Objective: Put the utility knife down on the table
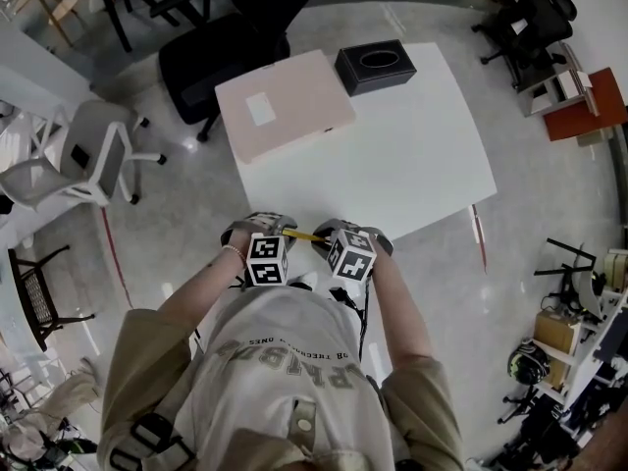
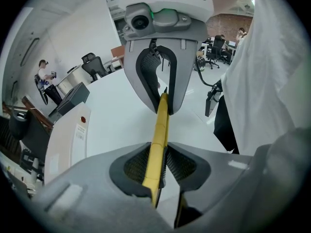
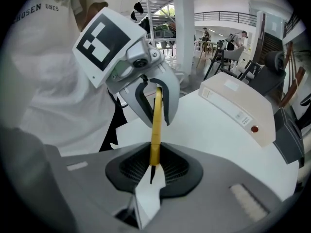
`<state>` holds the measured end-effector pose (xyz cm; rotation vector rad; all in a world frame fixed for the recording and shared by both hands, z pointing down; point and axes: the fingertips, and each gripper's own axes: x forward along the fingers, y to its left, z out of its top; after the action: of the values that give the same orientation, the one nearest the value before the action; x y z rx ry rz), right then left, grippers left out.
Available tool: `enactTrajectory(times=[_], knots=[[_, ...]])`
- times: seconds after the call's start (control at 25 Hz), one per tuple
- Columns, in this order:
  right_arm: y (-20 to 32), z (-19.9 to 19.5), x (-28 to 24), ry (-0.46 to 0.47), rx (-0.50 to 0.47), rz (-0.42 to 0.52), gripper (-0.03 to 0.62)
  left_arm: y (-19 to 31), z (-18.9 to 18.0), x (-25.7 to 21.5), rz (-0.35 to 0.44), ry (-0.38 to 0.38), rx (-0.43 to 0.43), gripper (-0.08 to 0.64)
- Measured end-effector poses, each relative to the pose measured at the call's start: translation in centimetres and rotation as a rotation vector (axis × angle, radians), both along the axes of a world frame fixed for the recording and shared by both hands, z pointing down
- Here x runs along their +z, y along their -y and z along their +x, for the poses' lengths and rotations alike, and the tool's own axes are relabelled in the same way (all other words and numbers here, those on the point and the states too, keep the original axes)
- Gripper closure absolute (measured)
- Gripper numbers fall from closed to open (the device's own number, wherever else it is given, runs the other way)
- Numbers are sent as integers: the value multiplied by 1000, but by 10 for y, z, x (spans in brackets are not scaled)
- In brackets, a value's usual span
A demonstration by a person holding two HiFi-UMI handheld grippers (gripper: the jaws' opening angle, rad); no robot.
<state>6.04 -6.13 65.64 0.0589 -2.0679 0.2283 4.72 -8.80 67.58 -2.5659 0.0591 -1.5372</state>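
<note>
1. Yellow utility knife (image 1: 302, 235) bridges left hand-held gripper (image 2: 158, 166) and right hand-held gripper (image 3: 153, 166), both clamped on it, above the counter (image 1: 412, 155) near edge.
2. Lower both ends level until it lies flat, then release together.

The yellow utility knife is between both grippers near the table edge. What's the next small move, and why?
Probably ease both grippers slightly lower and forward, onto the white table. The utility knife spans from the left gripper to the right gripper, an end between each one's fingers, and seems to hang at the table's near edge, not on it.
</note>
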Motion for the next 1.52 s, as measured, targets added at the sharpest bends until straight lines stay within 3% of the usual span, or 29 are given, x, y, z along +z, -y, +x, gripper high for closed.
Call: enactTrajectory(times=[0.32, 0.52, 0.76, 1.52], knots=[[1, 1, 11, 5, 0, -57, 529, 8, -6, 7, 25, 33, 10, 428], [-3, 1, 18, 29, 41, -138, 529, 1, -11, 14, -16, 52, 1, 423], [-5, 4, 29, 12, 35, -151, 529, 0, -14, 23, 5, 70, 10, 375], [-4, 11, 56, -54, 40, -174, 529, -4, -21, 34, -18, 100, -12, 375]])
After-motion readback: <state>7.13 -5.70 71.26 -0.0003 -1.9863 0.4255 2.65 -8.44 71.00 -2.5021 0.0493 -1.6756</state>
